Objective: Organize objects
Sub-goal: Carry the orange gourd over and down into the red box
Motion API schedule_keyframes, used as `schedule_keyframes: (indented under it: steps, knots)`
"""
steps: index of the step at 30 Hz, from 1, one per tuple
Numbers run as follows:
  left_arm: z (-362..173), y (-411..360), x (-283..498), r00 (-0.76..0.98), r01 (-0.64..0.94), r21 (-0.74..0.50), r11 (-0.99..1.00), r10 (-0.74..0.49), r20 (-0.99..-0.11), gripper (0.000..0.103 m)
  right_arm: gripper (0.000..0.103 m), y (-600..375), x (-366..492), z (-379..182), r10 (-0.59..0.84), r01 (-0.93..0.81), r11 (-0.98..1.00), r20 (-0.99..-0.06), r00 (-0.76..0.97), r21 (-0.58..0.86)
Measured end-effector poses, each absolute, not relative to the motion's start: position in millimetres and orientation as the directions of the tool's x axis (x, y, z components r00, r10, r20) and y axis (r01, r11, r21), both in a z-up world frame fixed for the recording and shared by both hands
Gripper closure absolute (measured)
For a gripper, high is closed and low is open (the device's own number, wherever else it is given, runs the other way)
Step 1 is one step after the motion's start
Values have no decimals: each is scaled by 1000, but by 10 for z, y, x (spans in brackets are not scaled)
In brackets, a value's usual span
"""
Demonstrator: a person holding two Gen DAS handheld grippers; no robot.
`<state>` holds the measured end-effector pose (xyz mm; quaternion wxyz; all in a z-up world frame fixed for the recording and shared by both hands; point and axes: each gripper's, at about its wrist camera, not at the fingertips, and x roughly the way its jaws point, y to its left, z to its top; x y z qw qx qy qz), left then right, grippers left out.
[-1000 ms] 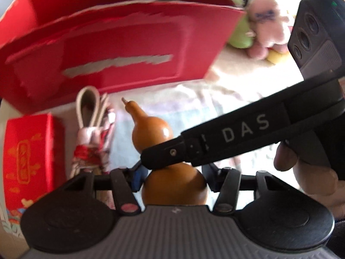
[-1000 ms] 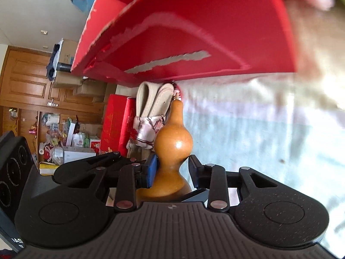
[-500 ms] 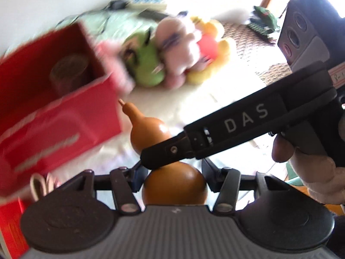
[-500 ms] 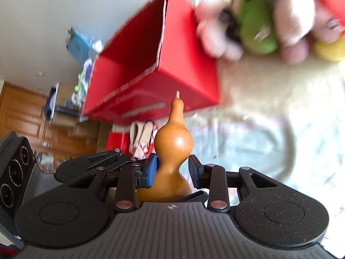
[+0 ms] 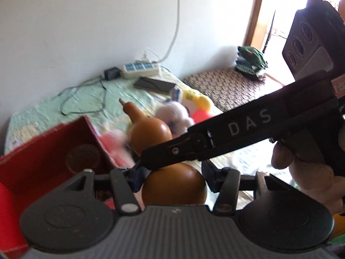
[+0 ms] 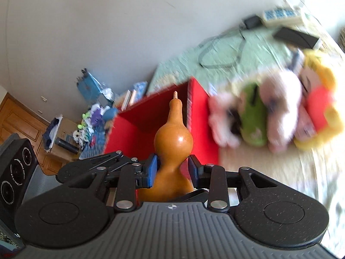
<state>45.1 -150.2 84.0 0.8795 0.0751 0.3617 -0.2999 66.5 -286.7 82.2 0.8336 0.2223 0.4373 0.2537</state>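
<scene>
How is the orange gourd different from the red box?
The gourd is rounded and shiny orange-brown; the red box is flat-sided and red. The gourd is closed, with a thin stem on top; the box is open on top. The gourd is gripped by both the left tongs and the right tongs; nothing holds the box.

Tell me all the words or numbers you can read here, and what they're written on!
"DAS": white letters on the black arm of the right gripper.
White sticker on that same gripper: handwriting too small to read.
Round rings on the left gripper's black camera block: tiny print, too blurred to read.
Nothing else readable.
</scene>
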Motion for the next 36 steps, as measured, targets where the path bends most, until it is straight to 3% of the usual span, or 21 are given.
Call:
schedule_keyframes:
  steps: [10, 26, 36]
  knots:
    - [979, -644, 903, 626, 453, -81, 888, -382, -680, 48, 69, -2108, 1307, 1020, 661, -329, 748, -596, 456, 577]
    - [-183, -159, 1562, 384, 352, -215, 911, -351, -854, 48, 69, -1277, 1882, 126, 549, -251, 834, -782, 294, 492]
    - [-445, -155, 1729, 291, 332, -242, 911, -344, -893, 48, 70, -1242, 1931, -135, 515, -188, 856, -823, 239, 481]
